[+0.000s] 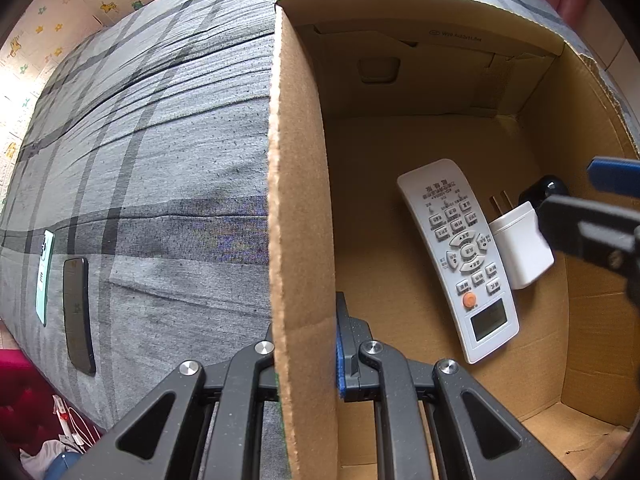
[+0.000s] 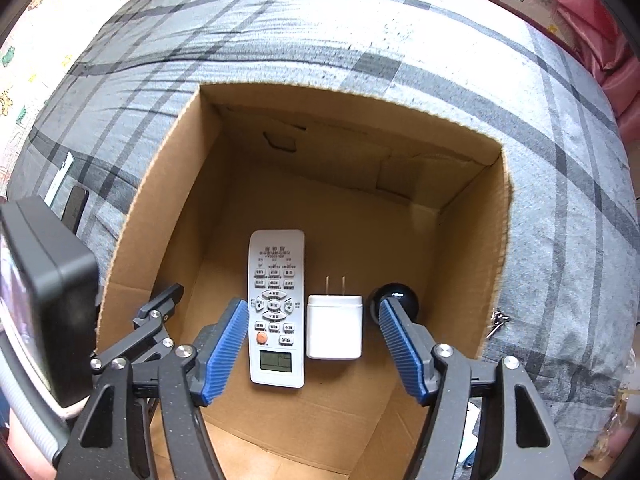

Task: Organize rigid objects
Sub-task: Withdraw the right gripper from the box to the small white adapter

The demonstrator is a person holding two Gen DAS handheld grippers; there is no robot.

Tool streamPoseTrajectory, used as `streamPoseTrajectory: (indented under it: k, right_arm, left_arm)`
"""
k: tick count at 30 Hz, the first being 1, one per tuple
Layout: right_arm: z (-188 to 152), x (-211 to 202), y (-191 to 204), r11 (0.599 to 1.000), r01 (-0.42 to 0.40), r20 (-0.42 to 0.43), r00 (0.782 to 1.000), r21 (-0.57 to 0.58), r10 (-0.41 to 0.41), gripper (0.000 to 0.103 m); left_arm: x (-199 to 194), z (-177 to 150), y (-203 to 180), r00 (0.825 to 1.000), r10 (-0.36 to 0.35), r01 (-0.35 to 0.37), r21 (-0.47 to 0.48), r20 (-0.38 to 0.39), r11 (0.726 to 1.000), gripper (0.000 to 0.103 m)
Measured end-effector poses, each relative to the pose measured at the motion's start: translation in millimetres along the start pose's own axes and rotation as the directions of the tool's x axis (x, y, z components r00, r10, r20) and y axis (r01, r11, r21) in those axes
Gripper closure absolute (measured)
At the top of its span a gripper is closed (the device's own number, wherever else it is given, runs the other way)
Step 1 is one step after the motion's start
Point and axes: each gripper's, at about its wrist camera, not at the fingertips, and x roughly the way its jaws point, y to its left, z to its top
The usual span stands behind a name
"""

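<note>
An open cardboard box (image 2: 472, 240) stands on a grey plaid bed. Inside lie a white remote control (image 2: 276, 308), a white plug charger (image 2: 334, 332) and a black round object (image 2: 396, 298), side by side. They also show in the left wrist view: the remote (image 1: 460, 256), the charger (image 1: 520, 248), the black object (image 1: 544, 190). My right gripper (image 2: 312, 344) is open above the remote and charger, holding nothing. My left gripper (image 1: 308, 344) is shut on the box's left wall (image 1: 300, 200). It shows in the right wrist view (image 2: 156, 312).
A black phone (image 1: 78, 316) and a mint-green phone (image 1: 44, 280) lie on the bed (image 1: 160, 160) left of the box. Red and pink items sit at the bed's edges. White cables lie at lower left (image 1: 76, 428).
</note>
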Motion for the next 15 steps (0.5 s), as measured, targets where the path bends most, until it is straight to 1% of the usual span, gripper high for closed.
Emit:
streamPoseTrajectory:
  k: [6,15]
  right_arm:
    - [1.4,-18.3,-7.4,1.000,0.005,0.040,0.999,0.014,-0.005,0.016]
    - [-3.3,-41.0,-34.2,0.997,0.041,0.079,0.996,0.059,-0.045,0.006]
  left_arm:
    - [0.2,0.2,0.3,1.000,0.001,-0.001,0.001,-0.001,1.000,0.090]
    - [0.4,0.7,-0.6,1.000,0.001,-0.001,0.001,-0.001,1.000,0.090]
